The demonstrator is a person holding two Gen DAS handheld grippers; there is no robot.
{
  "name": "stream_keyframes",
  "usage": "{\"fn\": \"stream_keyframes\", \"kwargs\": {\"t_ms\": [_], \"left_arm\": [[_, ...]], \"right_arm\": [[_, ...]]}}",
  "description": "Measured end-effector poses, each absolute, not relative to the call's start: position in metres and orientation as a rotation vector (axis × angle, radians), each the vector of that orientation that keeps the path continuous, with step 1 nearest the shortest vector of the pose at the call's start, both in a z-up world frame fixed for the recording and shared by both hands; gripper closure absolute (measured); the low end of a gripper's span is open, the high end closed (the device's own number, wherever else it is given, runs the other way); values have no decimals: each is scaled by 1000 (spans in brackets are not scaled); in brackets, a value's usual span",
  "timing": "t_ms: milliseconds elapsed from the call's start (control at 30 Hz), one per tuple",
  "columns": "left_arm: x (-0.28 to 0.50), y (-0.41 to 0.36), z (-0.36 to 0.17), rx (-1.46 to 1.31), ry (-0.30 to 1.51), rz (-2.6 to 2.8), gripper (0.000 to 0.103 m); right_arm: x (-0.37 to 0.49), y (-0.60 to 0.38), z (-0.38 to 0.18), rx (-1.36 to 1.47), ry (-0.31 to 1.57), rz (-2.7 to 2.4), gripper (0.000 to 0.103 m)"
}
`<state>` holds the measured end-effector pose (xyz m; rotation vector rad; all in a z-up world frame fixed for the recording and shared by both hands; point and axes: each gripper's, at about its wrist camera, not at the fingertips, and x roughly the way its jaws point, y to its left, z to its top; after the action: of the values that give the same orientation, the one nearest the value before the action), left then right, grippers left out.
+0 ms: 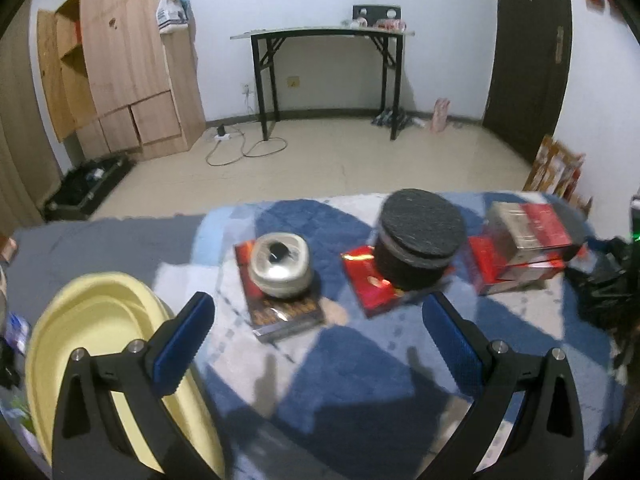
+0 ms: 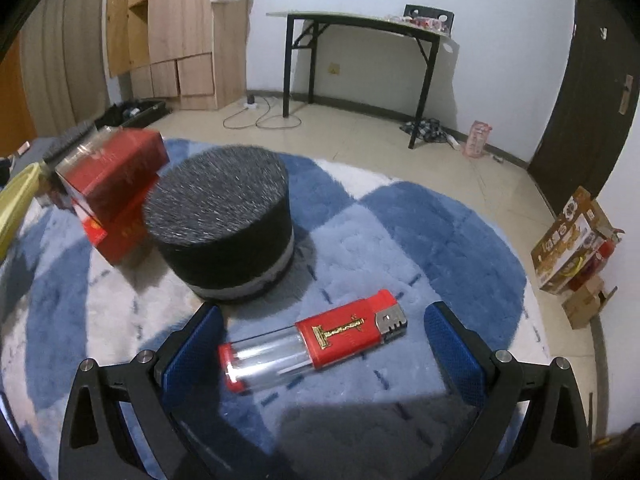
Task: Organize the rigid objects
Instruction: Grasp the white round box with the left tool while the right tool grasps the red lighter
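On the blue and white rug (image 1: 360, 380) a silver round tin (image 1: 280, 264) sits on a dark red booklet (image 1: 284, 312). A black round container (image 1: 418, 236) rests on a red packet (image 1: 376, 284), with stacked red boxes (image 1: 524, 244) to its right. My left gripper (image 1: 318, 332) hovers open in front of the tin, holding nothing. In the right wrist view a red and clear lighter (image 2: 312, 344) lies on the rug between the blue pads of my open right gripper (image 2: 324, 344). Behind it stand the black container (image 2: 224, 228) and the red boxes (image 2: 112, 192).
A pale yellow basin (image 1: 100, 360) sits at the left, partly behind my left finger. Black gear (image 1: 604, 280) lies at the rug's right edge. Across the floor stand a black folding table (image 1: 324, 76), a wooden cabinet (image 1: 120, 72) and cardboard boxes (image 2: 572, 248).
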<state>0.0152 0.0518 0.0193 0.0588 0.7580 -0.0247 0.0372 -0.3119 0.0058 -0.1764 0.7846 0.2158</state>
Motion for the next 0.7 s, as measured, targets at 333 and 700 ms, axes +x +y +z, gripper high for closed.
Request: {"fn": "stream_keyframes", "kwargs": {"t_ms": [333, 700], "left_arm": [[70, 78, -16, 30, 853, -5, 0], [77, 81, -30, -17, 819, -22, 23]], "right_arm": [[41, -295, 6, -191, 766, 205, 2], [32, -280, 2, -216, 752, 219, 14]]}}
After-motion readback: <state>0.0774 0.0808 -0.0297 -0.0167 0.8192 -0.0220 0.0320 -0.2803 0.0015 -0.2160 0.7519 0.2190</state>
